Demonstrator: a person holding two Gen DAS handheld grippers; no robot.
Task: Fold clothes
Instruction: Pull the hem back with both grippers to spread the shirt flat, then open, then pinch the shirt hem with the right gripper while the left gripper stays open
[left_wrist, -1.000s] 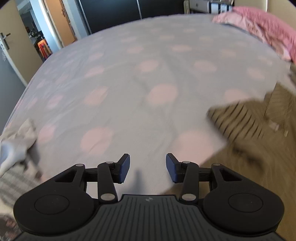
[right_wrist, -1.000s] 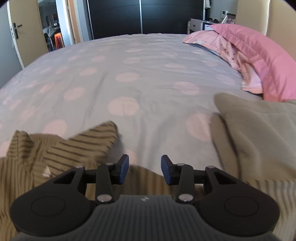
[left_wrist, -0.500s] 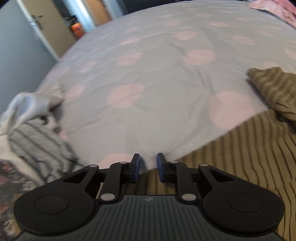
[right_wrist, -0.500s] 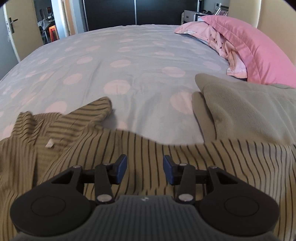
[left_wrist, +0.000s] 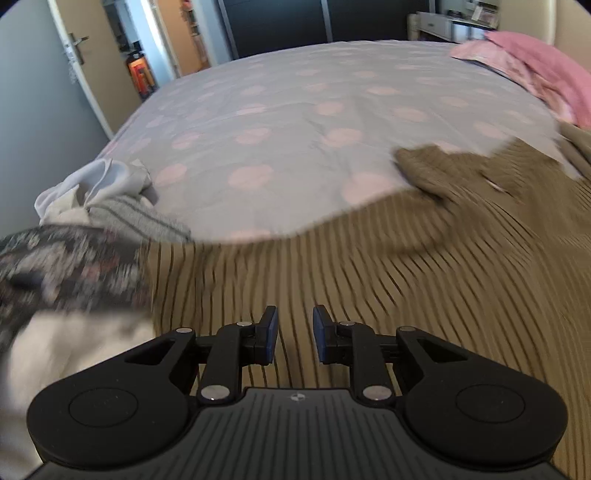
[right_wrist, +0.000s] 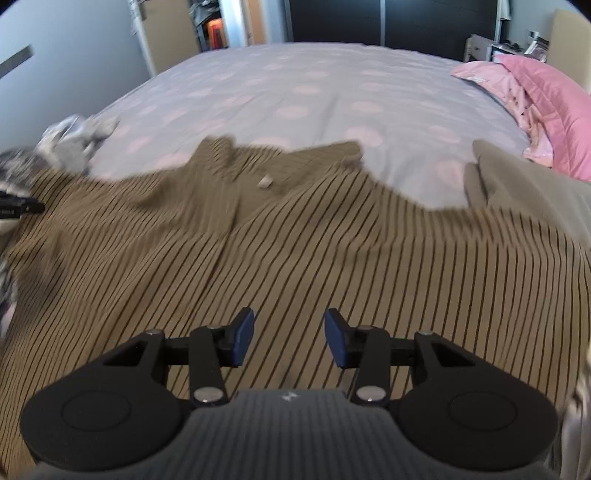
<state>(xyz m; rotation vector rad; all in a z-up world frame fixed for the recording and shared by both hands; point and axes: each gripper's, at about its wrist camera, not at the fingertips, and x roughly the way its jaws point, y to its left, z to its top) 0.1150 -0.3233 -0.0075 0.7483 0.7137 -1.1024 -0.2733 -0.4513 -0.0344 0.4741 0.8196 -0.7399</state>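
Striped olive shirt (right_wrist: 332, 258) (label (right_wrist: 265, 182) unreadable) on bed (right_wrist: 332, 85).

Shirt (right_wrist: 332, 258): olive-tan w/ thin dark stripes. Bedsheet (left_wrist: 295, 122): pale grey-lilac w/ pink dots. Pillows (right_wrist: 546, 92), far right: pink. Folded garment (right_wrist: 535, 184), right: plain beige. Left pile: white cloth (left_wrist: 96, 184), grey striped piece (left_wrist: 147, 221), dark floral fabric (left_wrist: 66, 266). Gripper pads (left_wrist: 271, 332): blue; bodies black.

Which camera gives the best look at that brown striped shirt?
The right wrist view: the brown striped shirt spreads across it, collar and label visible. The left wrist view shows only its blurred left portion.
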